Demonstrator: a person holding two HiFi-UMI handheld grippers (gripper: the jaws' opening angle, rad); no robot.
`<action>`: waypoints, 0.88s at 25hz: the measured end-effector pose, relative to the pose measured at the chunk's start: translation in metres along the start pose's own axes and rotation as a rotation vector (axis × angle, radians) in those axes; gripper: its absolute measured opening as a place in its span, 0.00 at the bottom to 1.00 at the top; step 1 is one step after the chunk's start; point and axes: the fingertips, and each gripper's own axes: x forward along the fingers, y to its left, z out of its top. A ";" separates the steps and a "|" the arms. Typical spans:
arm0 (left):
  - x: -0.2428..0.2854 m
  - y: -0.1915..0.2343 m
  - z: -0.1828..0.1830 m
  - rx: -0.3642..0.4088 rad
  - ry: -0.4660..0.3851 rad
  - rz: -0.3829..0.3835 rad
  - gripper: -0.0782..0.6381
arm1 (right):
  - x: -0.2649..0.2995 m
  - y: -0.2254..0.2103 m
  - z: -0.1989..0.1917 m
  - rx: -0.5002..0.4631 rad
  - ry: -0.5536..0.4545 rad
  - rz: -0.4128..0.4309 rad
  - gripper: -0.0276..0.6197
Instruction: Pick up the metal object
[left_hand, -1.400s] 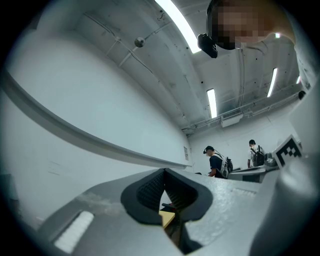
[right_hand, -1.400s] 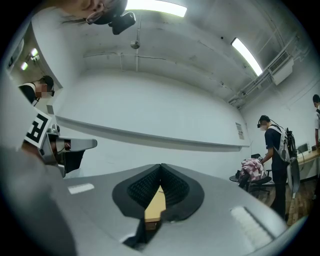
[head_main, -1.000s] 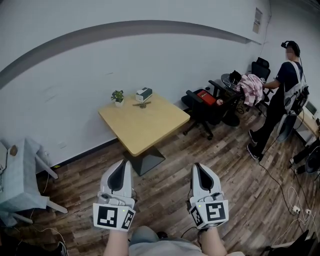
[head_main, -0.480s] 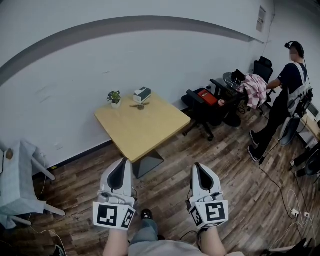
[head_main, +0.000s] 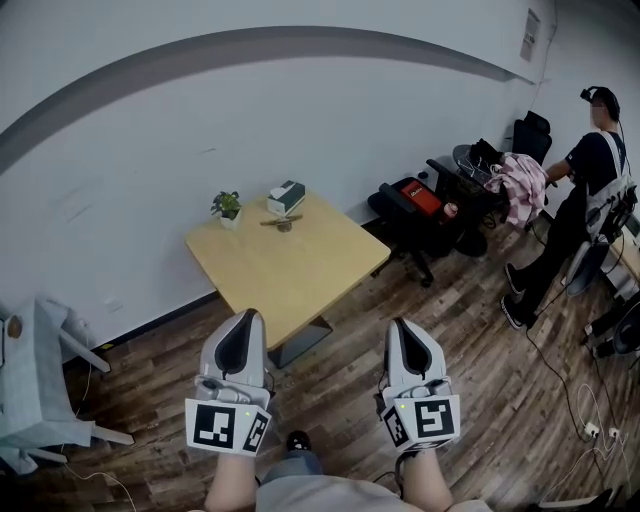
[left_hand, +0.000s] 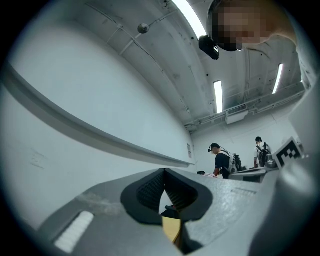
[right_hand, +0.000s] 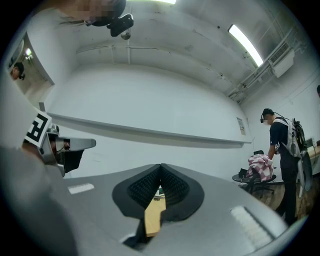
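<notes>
While held before the table (head_main: 300, 285), L gripper (head_main: 246, 320) & R gripper (head_main: 401, 326) had jaws pressed together, empty; metal object (head_main: 283, 222) lay near plant (head_main: 228, 206)

Just past my left gripper (head_main: 243, 316) I see a wooden table (head_main: 290, 268) by the white wall (head_main: 150, 150), plank floor (head_main: 480, 350) beneath, black office chairs (head_main: 410, 215) farther right.

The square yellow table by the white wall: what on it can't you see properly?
- Head view: the small dark object near the green potted plant and pale box is too small to tell if metal.
- Left gripper view: its own shut jaws hide all but a sliver of yellow wooden table.
- Right gripper view: likewise.
</notes>
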 end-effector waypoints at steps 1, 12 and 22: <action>0.006 0.006 -0.001 -0.001 -0.001 -0.001 0.11 | 0.008 0.001 -0.001 0.000 -0.001 -0.001 0.05; 0.057 0.058 -0.010 0.009 -0.014 -0.031 0.11 | 0.079 0.010 -0.006 0.005 -0.031 -0.024 0.05; 0.082 0.087 -0.039 -0.034 0.014 -0.032 0.11 | 0.107 0.011 -0.028 0.012 0.009 -0.047 0.05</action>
